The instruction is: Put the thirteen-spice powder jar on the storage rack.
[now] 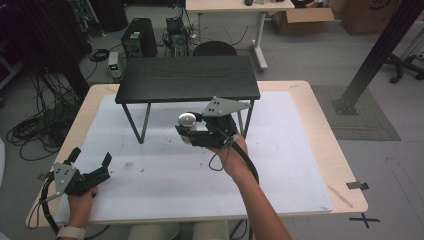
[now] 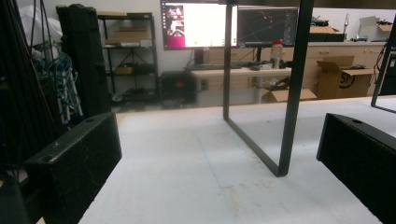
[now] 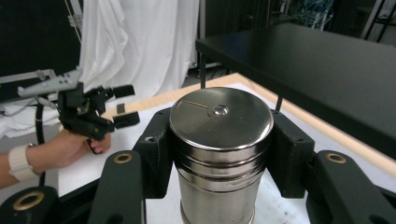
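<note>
A shiny metal canister [image 3: 219, 154] with a flat lid stands upright between the black jaws of my right gripper [image 3: 219, 163], which is shut on its sides. From above, the canister [image 1: 187, 121] hangs over the white mat in front of the black shelf-table [image 1: 187, 78], held by my right gripper [image 1: 189, 131]. My left gripper [image 1: 91, 160] rests at the table's front left corner, jaws spread wide and holding nothing. In the left gripper view its two jaws frame bare mat [image 2: 196, 177] and one black leg [image 2: 292, 93] of the shelf-table. The left gripper [image 3: 119, 105] also appears far off in the right gripper view.
A white mat [image 1: 280, 165] covers the wooden table [image 1: 340, 165]. The black shelf-table stands at the back centre on thin metal legs [image 1: 145, 122]. Cables, computer towers and cardboard boxes lie on the floor beyond. A slanted black beam [image 1: 380, 50] stands to the right.
</note>
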Available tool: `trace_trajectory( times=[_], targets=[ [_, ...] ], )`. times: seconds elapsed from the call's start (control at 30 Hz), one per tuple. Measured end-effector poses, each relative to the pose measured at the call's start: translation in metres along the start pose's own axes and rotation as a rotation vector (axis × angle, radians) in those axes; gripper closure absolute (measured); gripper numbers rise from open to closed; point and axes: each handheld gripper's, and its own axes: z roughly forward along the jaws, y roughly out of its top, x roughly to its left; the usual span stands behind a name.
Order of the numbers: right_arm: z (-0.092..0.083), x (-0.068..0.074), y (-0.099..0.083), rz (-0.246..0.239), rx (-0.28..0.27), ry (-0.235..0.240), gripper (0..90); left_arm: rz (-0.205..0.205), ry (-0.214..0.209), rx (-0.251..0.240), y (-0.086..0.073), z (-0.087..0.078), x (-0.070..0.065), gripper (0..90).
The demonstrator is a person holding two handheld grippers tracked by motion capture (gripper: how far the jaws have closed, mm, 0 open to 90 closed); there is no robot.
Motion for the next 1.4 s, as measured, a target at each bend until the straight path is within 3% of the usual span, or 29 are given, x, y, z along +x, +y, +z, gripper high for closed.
trace_trajectory(
  times=[0.4,0.67,0.93,1.4],
  targets=[
    [0.000,-0.007,0.034,-0.016,-0.017,0.021,48.8,0.000,0.001,0.001,0.000,0.000,0.000,0.3],
    [0.001,-0.014,0.053,-0.036,-0.033,0.010,48.8,0.001,0.000,0.002,0.000,0.000,0.000,0.2],
    [0.004,-0.027,0.067,-0.033,-0.063,-0.029,48.7,0.000,0.000,0.004,0.000,0.000,0.000,0.2],
    [0.019,-0.057,0.077,0.015,-0.099,-0.128,48.8,0.000,0.001,0.002,0.000,0.000,0.000,0.2]
  ],
)
